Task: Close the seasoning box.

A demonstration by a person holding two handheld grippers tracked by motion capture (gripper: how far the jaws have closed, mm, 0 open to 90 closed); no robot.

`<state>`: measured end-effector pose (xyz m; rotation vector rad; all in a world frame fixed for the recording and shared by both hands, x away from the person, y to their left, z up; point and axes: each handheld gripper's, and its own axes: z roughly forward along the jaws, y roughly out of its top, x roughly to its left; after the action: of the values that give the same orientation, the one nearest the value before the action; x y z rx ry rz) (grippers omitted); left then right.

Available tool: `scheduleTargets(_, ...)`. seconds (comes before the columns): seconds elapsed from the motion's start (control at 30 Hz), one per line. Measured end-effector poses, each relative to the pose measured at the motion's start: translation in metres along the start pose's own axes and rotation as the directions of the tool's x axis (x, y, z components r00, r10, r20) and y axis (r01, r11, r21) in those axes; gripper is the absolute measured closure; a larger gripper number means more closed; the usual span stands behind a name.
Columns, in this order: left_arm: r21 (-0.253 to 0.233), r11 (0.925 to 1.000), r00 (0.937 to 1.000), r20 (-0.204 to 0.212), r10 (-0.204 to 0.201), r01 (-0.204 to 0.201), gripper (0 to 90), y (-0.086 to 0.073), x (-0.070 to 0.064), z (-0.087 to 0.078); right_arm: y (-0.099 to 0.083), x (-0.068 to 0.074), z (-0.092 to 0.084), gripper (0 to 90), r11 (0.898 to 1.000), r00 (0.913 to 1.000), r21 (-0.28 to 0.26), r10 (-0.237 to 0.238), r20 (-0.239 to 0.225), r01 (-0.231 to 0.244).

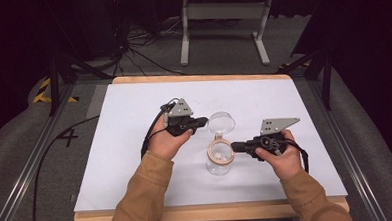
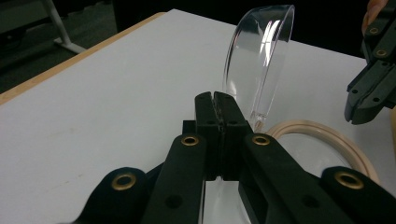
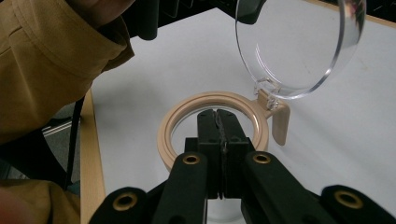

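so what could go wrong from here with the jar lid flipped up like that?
1. The clear lid stands open on its hinge; the left gripper sits right beside it and a nudge could swing it shut or strain the hinge.
2. The right gripper, jaws shut, rests at the beige rim of the jar; a sideways push might tip the light jar.
3. Small white contents inside could spill.

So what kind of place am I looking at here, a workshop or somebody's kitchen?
Most likely a lab or recording studio, not a kitchen. A white work table stands on grey carpet inside a metal frame, with cables trailing over the floor behind it and dark surroundings all round.
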<state>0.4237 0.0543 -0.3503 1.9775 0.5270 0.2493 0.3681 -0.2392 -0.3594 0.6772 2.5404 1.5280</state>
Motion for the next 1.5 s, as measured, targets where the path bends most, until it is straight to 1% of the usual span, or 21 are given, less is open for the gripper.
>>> scheduleTargets(0.07,0.003,1.0000,1.0000,0.006,0.006,-0.006,89.4,0.001,-0.001,-0.002,0.000,0.000,0.000,89.9,1.000,1.0000,-0.002,0.002,-0.001,-0.002)
scheduleTargets(0.1,0.002,0.9997,0.9997,0.005,0.025,-0.025,89.4,0.001,-0.001,-0.003,0.000,-0.001,-0.001,90.0,1.000,1.0000,-0.003,0.000,-0.001,0.000)
scheduleTargets(0.13,0.003,0.9998,0.9998,0.011,0.019,-0.019,89.4,0.001,-0.003,-0.003,0.000,-0.001,0.000,89.9,1.000,1.0000,-0.003,0.001,-0.003,-0.001)
scheduleTargets(0.23,0.016,0.9992,0.9987,0.034,0.037,-0.037,89.5,0.002,-0.004,-0.007,0.001,-0.001,-0.001,89.9,1.000,1.0000,-0.004,0.004,-0.005,-0.004)
scheduleTargets(0.27,0.016,0.9986,0.9980,0.039,0.049,-0.050,89.5,0.003,-0.005,-0.007,0.001,-0.001,-0.001,89.9,1.000,1.0000,-0.004,0.005,-0.007,-0.005)
scheduleTargets(0.3,0.029,0.9983,0.9978,0.045,0.049,-0.050,89.5,0.003,-0.006,-0.009,0.001,0.000,-0.001,89.8,1.000,0.9999,-0.005,0.008,-0.009,-0.008)
scheduleTargets(0.4,0.034,0.9968,0.9962,0.052,0.070,-0.072,89.6,0.004,-0.007,-0.011,0.002,0.000,-0.001,89.9,1.000,0.9998,-0.002,0.011,-0.015,-0.011)
scheduleTargets(0.43,0.033,0.9975,0.9966,0.056,0.060,-0.062,89.6,0.004,-0.009,-0.011,0.002,0.000,0.000,89.8,1.000,0.9998,-0.001,0.012,-0.016,-0.012)
scheduleTargets(0.47,0.042,0.9963,0.9957,0.058,0.073,-0.075,89.6,0.005,-0.009,-0.012,0.002,0.000,0.000,89.8,1.000,0.9998,0.000,0.013,-0.017,-0.013)
scheduleTargets(0.67,0.064,0.9942,0.9936,0.079,0.081,-0.086,89.7,0.005,-0.010,-0.013,0.002,0.000,-0.001,89.9,1.000,0.9997,0.001,0.017,-0.020,-0.017)
scheduleTargets(0.73,0.059,0.9943,0.9930,0.082,0.084,-0.089,89.7,0.006,-0.010,-0.014,0.002,0.000,-0.001,89.8,1.000,0.9996,0.000,0.018,-0.020,-0.018)
scheduleTargets(0.77,0.056,0.9950,0.9929,0.091,0.077,-0.082,89.7,0.006,-0.010,-0.015,0.002,0.000,-0.001,89.8,1.000,0.9996,0.000,0.019,-0.021,-0.019)
scheduleTargets(0.93,0.068,0.9951,0.9941,0.087,0.066,-0.072,89.6,0.004,-0.007,-0.018,0.002,0.000,0.000,89.8,1.000,0.9994,0.011,0.020,-0.030,-0.020)
scheduleTargets(0.97,0.059,0.9959,0.9942,0.087,0.064,-0.069,89.6,0.004,-0.007,-0.018,0.002,0.000,0.000,89.8,1.000,0.9994,0.012,0.019,-0.030,-0.019)
scheduleTargets(1.1,0.063,0.9958,0.9947,0.083,0.061,-0.067,89.6,0.004,-0.006,-0.019,0.002,0.001,-0.001,89.9,0.999,0.9989,0.023,0.026,-0.038,-0.025)
scheduleTargets(1.13,0.066,0.9962,0.9955,0.078,0.052,-0.058,89.5,0.004,-0.005,-0.020,0.002,0.002,0.000,89.9,0.999,0.9989,0.025,0.026,-0.039,-0.025)
scheduleTargets(1.17,0.068,0.9960,0.9956,0.078,0.052,-0.057,89.5,0.003,-0.004,-0.021,0.002,0.002,0.000,89.8,0.999,0.9986,0.027,0.029,-0.044,-0.027)
scheduleTargets(1.2,0.069,0.9965,0.9962,0.077,0.042,-0.047,89.5,0.003,-0.004,-0.022,0.002,0.003,0.000,89.8,0.999,0.9980,0.027,0.032,-0.054,-0.030)
scheduleTargets(1.27,0.076,0.9959,0.9963,0.074,0.045,-0.050,89.4,0.003,-0.003,-0.023,0.002,0.004,0.000,89.8,0.999,0.9973,0.029,0.035,-0.064,-0.033)
scheduleTargets(1.3,0.076,0.9965,0.9969,0.073,0.030,-0.035,89.0,0.002,-0.002,-0.023,0.003,0.006,0.000,89.8,0.999,0.9967,0.038,0.036,-0.073,-0.033)
scheduleTargets(1.5,0.096,0.9952,0.9978,0.066,0.011,-0.017,87.7,0.000,0.001,-0.023,0.004,0.010,0.002,89.9,0.997,0.9953,0.070,0.038,-0.089,-0.031)
